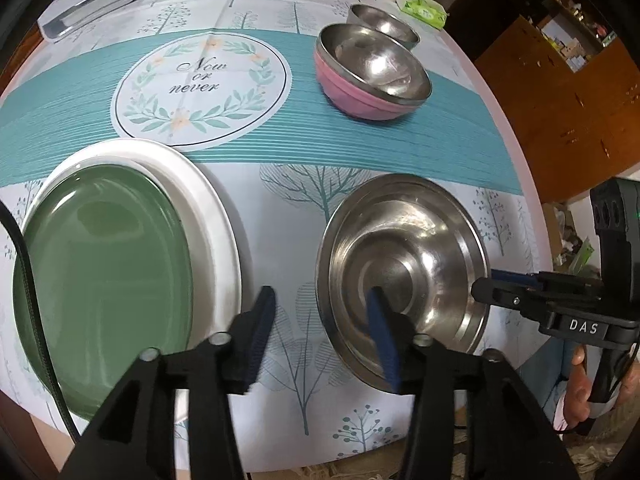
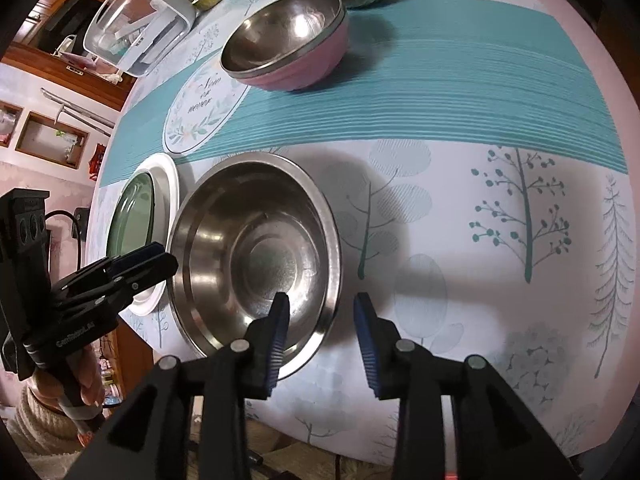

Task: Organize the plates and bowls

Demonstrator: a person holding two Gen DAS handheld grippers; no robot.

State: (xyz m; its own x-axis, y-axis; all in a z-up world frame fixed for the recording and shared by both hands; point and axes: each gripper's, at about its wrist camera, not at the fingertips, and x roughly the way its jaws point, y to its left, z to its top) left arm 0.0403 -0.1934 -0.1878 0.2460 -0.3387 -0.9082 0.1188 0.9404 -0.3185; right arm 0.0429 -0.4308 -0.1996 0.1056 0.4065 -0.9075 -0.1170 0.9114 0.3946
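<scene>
1. Two hand-held grippers are straddling the steel dish's (image 1: 404, 264) rim, mouth up on the bench (image 2: 500, 240): left hand-held gripper (image 1: 320, 320), right hand-held gripper (image 2: 320, 320).
2. Both are gaping, gripping nothing.
3. Green plate (image 1: 104, 280) is lying on the white plate (image 1: 216, 216).

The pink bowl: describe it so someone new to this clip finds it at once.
Start at the round "Now or never" emblem on the teal band of the tablecloth. Just beside it stands the pink bowl with a steel bowl nested inside. Nothing else on the table has a pink outside.
</scene>
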